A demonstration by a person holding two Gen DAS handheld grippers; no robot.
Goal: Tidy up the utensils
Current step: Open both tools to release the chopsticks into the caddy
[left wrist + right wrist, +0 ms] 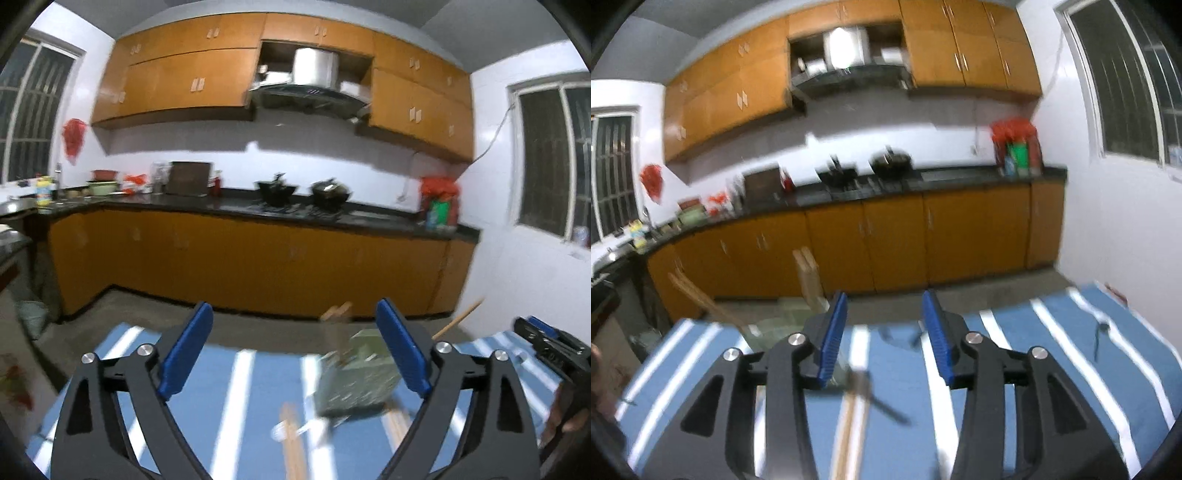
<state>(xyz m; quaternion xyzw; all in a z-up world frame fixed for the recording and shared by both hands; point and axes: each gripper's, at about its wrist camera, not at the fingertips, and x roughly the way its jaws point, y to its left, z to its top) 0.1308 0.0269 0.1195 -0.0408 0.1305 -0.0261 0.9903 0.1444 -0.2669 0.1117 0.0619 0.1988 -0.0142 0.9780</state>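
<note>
Utensil holder (356,373) lower centre-right on table (236,406), chopsticks (291,435) lying before it; kitchen counter (258,206) behind.

the left gripper (295,347) hangs with jaws spread wide above the striped tablecloth (240,398); a blurred green utensil holder (354,380) stands just inside its right finger, with chopsticks (291,439) lying on the cloth below. under the parted right gripper (884,332), more chopsticks (849,424) cross the cloth.
</note>
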